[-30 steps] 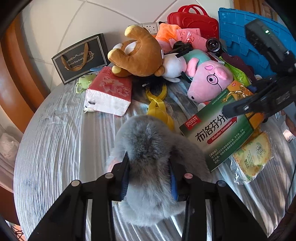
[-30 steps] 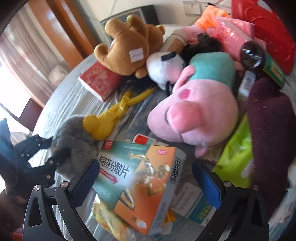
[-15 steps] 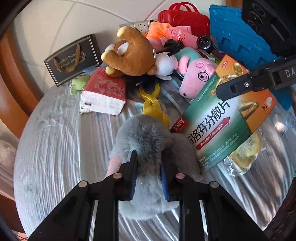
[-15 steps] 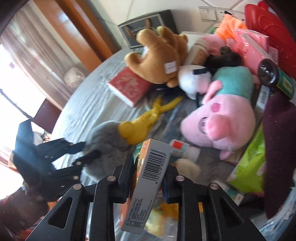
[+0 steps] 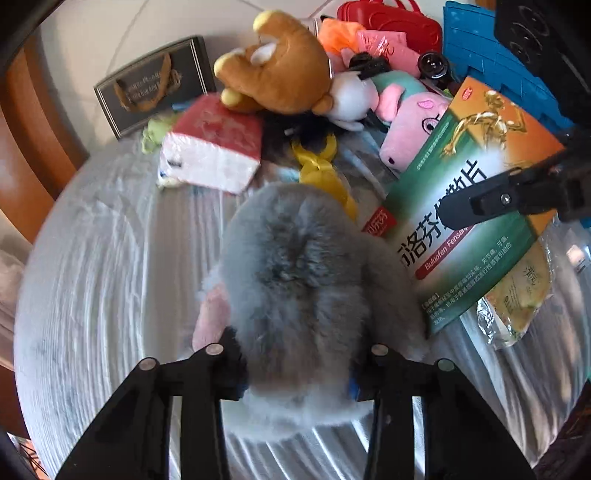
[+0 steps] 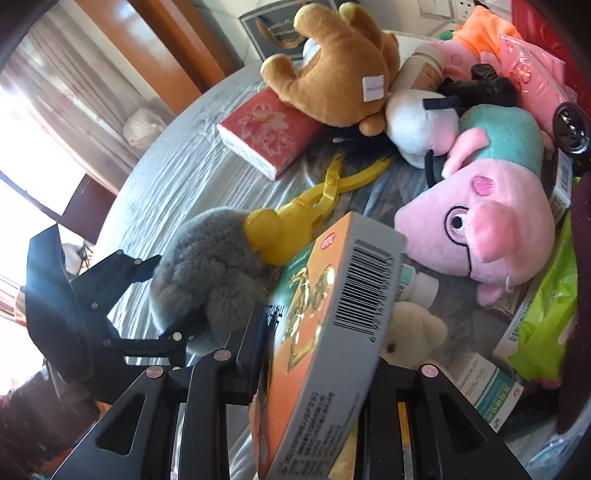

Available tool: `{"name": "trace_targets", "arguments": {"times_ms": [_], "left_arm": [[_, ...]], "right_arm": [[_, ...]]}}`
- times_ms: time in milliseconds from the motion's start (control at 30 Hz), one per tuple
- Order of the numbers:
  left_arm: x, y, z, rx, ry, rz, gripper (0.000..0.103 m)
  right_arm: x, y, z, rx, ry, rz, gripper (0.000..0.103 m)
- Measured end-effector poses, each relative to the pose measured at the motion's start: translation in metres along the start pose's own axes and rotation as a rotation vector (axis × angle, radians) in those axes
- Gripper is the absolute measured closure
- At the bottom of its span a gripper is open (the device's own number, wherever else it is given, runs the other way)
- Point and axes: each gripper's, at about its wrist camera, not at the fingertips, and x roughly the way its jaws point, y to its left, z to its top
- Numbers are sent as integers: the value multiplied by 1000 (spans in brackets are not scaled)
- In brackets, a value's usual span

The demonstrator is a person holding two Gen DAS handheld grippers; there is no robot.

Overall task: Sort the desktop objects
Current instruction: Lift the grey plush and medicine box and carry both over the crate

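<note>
My left gripper (image 5: 295, 369) is shut on a fluffy grey plush toy (image 5: 299, 280) that lies on the round table; the toy also shows in the right wrist view (image 6: 207, 273). My right gripper (image 6: 317, 354) is shut on a green and orange medicine box (image 6: 325, 339) and holds it tilted on edge above the table. The box (image 5: 469, 199) shows beside the grey toy in the left wrist view, with a right finger (image 5: 495, 201) across its face.
A pile fills the far side: brown bear plush (image 5: 280, 70), pink pig plush (image 6: 491, 229), red tissue pack (image 5: 214, 147), yellow tongs (image 6: 295, 218), white plush (image 6: 424, 122), small medicine boxes (image 6: 487, 387), green pouch (image 6: 546, 325), red case (image 5: 388, 22), blue mat (image 5: 491, 55).
My right gripper closed on the medicine box and lifted it from flat to tilted on edge. My left gripper closed on the grey plush and stays on it.
</note>
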Motion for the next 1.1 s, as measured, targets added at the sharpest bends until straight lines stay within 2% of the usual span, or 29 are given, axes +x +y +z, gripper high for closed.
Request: {"name": "trace_targets", "arguments": {"times_ms": [133,400,600,733,867,1100], "left_arm": [[-19,0,4,17,-40,-17,70],[-55,1,27,23,-134,-9,70],[-92,-16,56,71,-226,-24,70],[-129,-37,87,131,-326,-62,70],[-173,-78,126,229,-446,-120,70],[-245,-194,198,387,-657,-288,70]], "right_arm": [[-12,13,0,-38,-39,1,85],[-62,33,9,-90,-157,-36,86],[-124,34,6,-59,-280,-71,86],[-191,29,-6,-11,-404,-126,86],[-276,18,-34,57,-570,-203,86],[-434,6,-119,145,-895,-462,86]]}}
